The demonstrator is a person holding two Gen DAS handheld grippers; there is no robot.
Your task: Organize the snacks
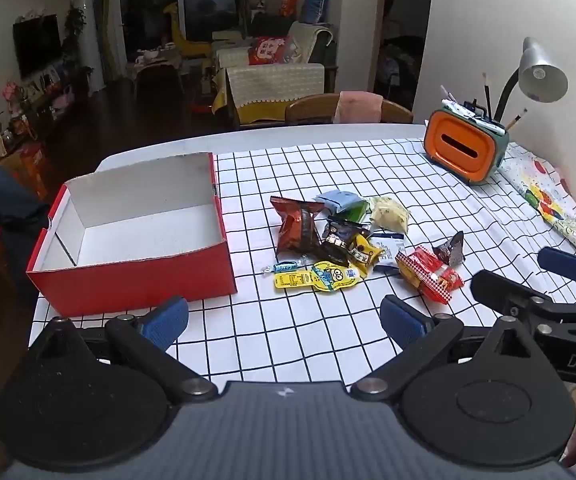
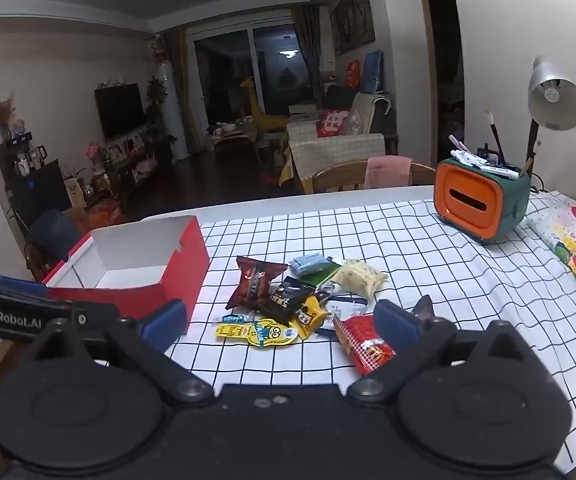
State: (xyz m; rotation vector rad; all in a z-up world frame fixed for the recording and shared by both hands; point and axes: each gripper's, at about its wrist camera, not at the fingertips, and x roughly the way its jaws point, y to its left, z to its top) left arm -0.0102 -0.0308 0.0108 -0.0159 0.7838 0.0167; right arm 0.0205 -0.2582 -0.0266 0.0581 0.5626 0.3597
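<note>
A heap of snack packets lies on the checked tablecloth: a brown crinkled bag (image 1: 297, 222) (image 2: 254, 282), a yellow cartoon pouch (image 1: 319, 277) (image 2: 260, 332), a red-and-white packet (image 1: 429, 274) (image 2: 363, 344), a pale bag (image 1: 389, 214) (image 2: 361, 278), and several small dark ones. An empty red box (image 1: 136, 236) (image 2: 144, 268) with a white inside stands left of the heap. My left gripper (image 1: 284, 322) hangs open over the near cloth, short of the heap. My right gripper (image 2: 282, 322) is open too, its right finger (image 2: 397, 326) in front of the red-and-white packet; it also shows in the left wrist view (image 1: 527, 276).
An orange-and-green pen holder (image 1: 467, 146) (image 2: 479, 200) and a grey desk lamp (image 1: 539, 74) (image 2: 553, 98) stand at the far right. A colourful folded cloth (image 1: 547, 204) (image 2: 575, 248) lies along the right edge. A wooden chair (image 1: 347, 108) sits behind the table.
</note>
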